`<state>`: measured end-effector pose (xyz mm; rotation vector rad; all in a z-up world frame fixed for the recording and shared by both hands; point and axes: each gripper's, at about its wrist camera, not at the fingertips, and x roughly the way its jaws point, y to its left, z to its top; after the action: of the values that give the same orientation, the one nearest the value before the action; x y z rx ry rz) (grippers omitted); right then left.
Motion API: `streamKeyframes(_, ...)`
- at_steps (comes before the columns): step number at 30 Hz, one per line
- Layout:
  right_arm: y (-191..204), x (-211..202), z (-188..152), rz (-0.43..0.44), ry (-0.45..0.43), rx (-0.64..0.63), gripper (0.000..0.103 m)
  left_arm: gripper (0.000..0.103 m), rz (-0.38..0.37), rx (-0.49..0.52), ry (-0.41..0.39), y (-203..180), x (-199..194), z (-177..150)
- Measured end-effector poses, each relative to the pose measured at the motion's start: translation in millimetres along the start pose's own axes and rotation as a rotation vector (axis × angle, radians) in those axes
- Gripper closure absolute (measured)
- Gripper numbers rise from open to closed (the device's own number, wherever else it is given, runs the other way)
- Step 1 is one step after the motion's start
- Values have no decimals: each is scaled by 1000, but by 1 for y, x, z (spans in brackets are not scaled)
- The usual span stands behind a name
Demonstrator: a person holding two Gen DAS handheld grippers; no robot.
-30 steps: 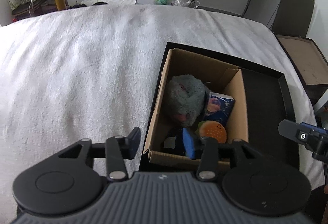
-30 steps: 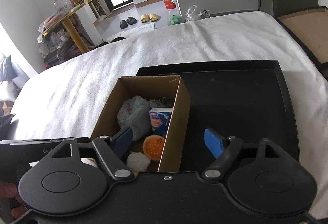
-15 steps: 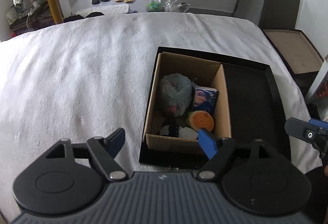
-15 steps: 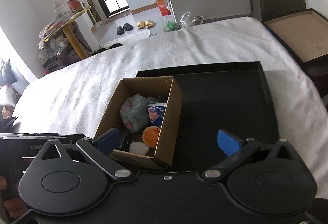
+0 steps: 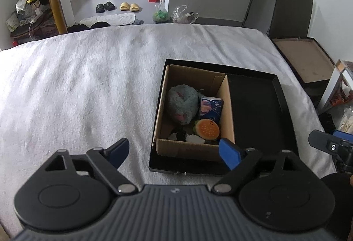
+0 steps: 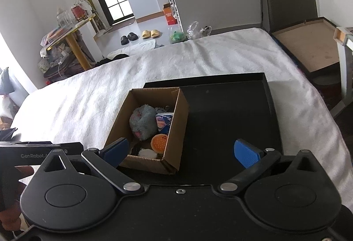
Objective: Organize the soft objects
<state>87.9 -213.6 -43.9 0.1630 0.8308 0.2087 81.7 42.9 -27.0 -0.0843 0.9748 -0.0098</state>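
Cardboard box (image 6: pixel 178 126) of soft toys (image 6: pixel 143 121) sits in black tray (image 6: pixel 231 113) — left side.

The bed (image 5: pixel 88 91) ahead of the left gripper (image 5: pixel 174 150) is covered in white cloth with a rough, nubby terry look. The tray (image 5: pixel 284 108) beyond the right gripper (image 6: pixel 181 151) is matt black. In it, the box (image 5: pixel 227 108) is plain brown corrugated cardboard, dull and unprinted. Inside, the grey plush (image 5: pixel 182 104) is fuzzy, long-piled cloth; the burger toy (image 5: pixel 207 129) has a smooth orange surface with small dots; the blue packet (image 5: pixel 210 107) has a printed, slightly shiny wrapper. Both grippers are matt black plastic with silvery metal pivots and blue, finely textured pads (image 6: pixel 247 153).
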Motion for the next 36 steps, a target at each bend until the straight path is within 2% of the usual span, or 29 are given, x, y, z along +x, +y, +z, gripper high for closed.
streamKeyframes(23,12,-66,-14,-15,-76,-42,0,15,-46,30,-101,-2,-70,-25)
streamKeyframes(36,5,-96,-22,-18,-111,-15,0,15,-63,65,-165,-9,-108,-34)
